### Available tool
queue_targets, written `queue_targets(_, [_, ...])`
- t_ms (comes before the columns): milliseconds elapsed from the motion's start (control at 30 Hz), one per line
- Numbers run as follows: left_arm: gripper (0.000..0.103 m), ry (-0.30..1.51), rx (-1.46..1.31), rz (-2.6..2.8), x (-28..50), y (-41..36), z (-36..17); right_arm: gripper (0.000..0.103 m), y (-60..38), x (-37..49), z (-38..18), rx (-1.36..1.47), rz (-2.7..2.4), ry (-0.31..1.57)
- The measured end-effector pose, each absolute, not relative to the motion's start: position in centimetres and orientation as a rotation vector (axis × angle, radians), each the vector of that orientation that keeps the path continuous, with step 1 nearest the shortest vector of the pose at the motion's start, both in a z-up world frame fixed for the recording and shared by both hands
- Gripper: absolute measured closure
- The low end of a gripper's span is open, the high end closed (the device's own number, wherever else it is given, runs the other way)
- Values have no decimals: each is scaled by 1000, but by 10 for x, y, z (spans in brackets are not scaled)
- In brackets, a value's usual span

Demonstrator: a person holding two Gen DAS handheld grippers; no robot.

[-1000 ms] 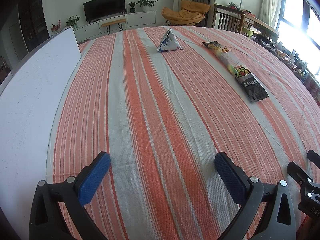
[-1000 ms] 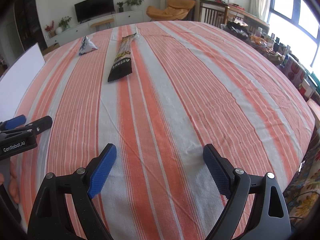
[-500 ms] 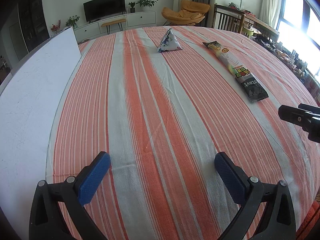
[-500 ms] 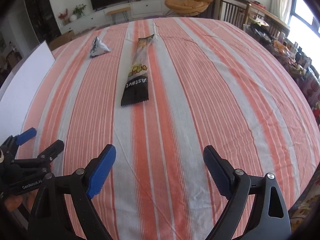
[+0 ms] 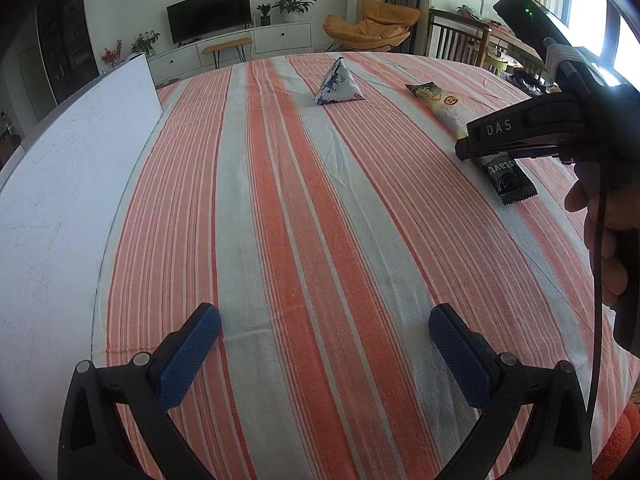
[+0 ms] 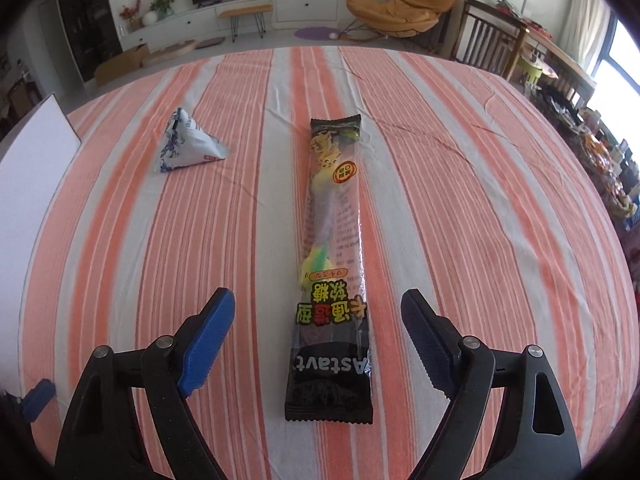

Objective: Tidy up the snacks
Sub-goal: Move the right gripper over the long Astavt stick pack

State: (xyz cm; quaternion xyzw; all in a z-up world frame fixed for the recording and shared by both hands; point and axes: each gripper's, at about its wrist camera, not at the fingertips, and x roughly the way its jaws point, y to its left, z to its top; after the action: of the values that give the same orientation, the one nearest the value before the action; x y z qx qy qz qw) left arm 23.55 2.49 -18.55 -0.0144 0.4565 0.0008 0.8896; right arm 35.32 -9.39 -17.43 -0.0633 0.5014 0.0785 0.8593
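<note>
A long black candy packet [image 6: 332, 264] lies lengthwise on the striped tablecloth [image 6: 480, 220]. My right gripper [image 6: 318, 340] is open and empty, its jaws standing either side of the packet's near end. A white and blue pyramid-shaped snack bag [image 6: 186, 146] sits further back to the left. In the left wrist view my left gripper [image 5: 324, 344] is open and empty over bare cloth. There the pyramid bag [image 5: 338, 88] is far ahead, and the long packet [image 5: 506, 178] lies at the right, partly hidden by the right gripper [image 5: 520, 136].
A white board [image 5: 60, 184] lies along the table's left side and shows in the right wrist view [image 6: 32, 168] too. The table's right edge drops off beside cluttered furniture [image 6: 608, 168]. A TV stand and an orange chair [image 6: 400, 12] are beyond the table.
My right gripper has moved forward and left over the table until its jaws flank the long packet's near end. My left gripper has stayed in place.
</note>
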Motion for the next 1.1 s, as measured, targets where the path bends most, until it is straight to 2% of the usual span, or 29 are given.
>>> queue_targets(100, [0,948,-30,2,236,25,-185,72,-108,348,-175,-91,176,1048])
queue_targets(200, [0,948,-30,2,236,25,-186,76,-128,336,-172,-83,176,1037])
queue_targets(400, [0,948,-26,4,236,24,-186,75,-187,286,-172,-86,126,1003])
queue_targets(433, [0,948,-26,5,236,25,-185,74,-190,278,-173,-102,123,991])
queue_targets(533, [0,948,-25,5,237,24,-186,48,-199,264,-176,-94,121,946])
queue_targets(567, [0,948,-25,5,237,24,-186,34,-203,264,-177,-81,111,938])
queue_targets(600, [0,948,-26,5,237,24,-186,31,-205,265,-178,-68,104,922])
queue_targets(900, [0,948,-25,5,237,24,-186,18,-207,271,-177,-65,81,912])
queue_targets(1100, [0,948,-28,4,237,24,-186,16,-209,272,-177,-60,75,915])
